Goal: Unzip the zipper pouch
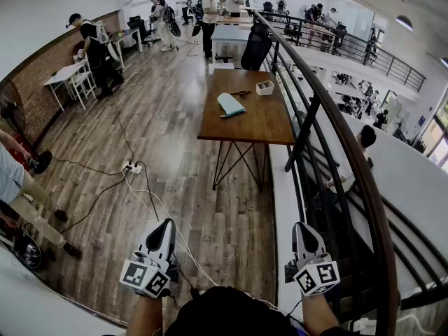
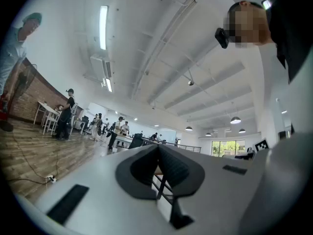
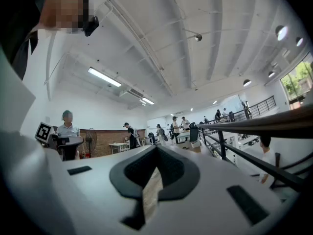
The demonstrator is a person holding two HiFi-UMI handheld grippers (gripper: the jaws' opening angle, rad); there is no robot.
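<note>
Open-plan room w/ wood plank floor (image 1: 168,131), black railing (image 1: 316,102) at right. Light-blue zipper pouch (image 1: 230,104) lies flat on wooden bench (image 1: 260,122), well ahead. Left tongs (image 1: 166,224) & right tongs (image 1: 301,227) both clenched, empty, held low.

Counter (image 1: 260,121) is smooth brown wood with a slight sheen; floor (image 1: 175,152) is wood planks; railing (image 1: 378,222) dark metal; pouch (image 1: 230,104) matt.

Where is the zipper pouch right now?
Head view, centre: the light blue zipper pouch lies on the brown wooden table ahead, just left of and nearer than a small white box.
</note>
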